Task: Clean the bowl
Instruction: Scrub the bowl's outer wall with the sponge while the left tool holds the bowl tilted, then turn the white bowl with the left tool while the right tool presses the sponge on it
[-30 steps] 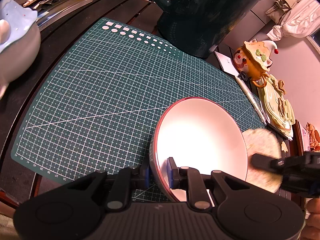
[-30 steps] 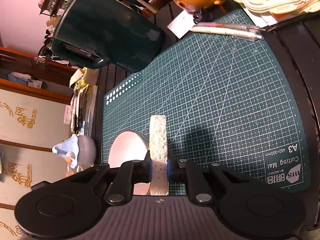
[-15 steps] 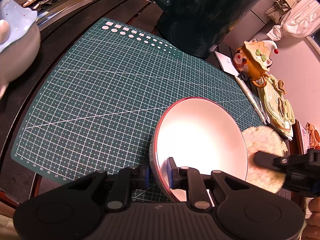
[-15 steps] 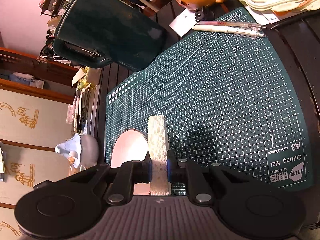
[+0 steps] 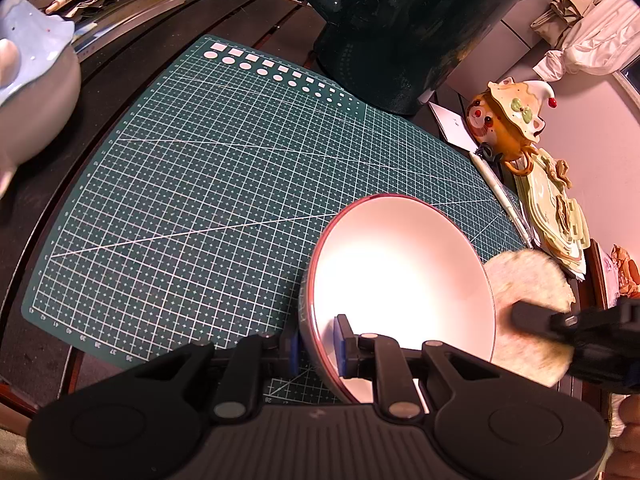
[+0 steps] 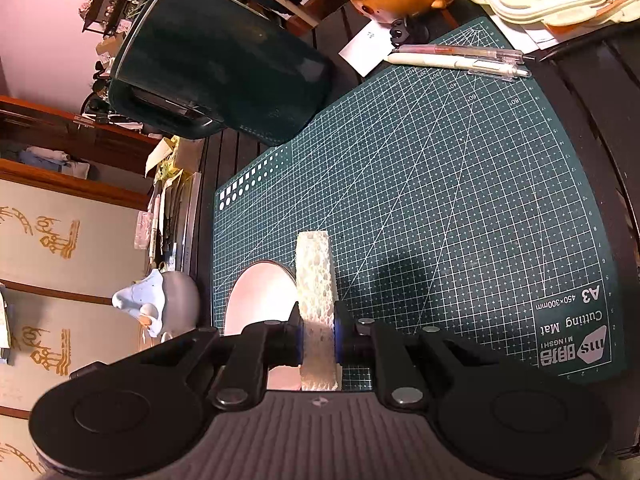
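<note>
Nearest to us in the left wrist view, the left hand-held gripper [image 5: 316, 350] is clenched on the rim of the bowl [image 5: 400, 280], one pad inside and one outside. We see a single bowl, white inside with a dark red edge, tipped up on its side over the near right part of the green cutting mat [image 5: 224, 184].

Just right of the bowl, the right hand-held gripper [image 5: 520, 316] reaches in from the edge of the picture. It grasps one pale sponge [image 6: 316, 280], which shows as a rough round pad in the left wrist view and edge-on as a narrow strip in the right wrist view. The sponge sits against the bowl's outer right side; we cannot quite tell whether it touches, since the bowl's rim hides the join.

Farther out, the mat lies flat on the dark worktop [image 5: 120, 60]. At its far edge stands one large dark green pitcher [image 5: 408, 28], blocking much of what lies behind it. Two pens [image 6: 460, 58] lie side by side by the mat's right corner, next to one orange bear-shaped pot [image 5: 504, 120]. A stack of pale green trays [image 5: 560, 216] sits past the pens. On the left, off the mat, rests one grey and blue ceramic piece [image 5: 36, 76], with papers behind it.
</note>
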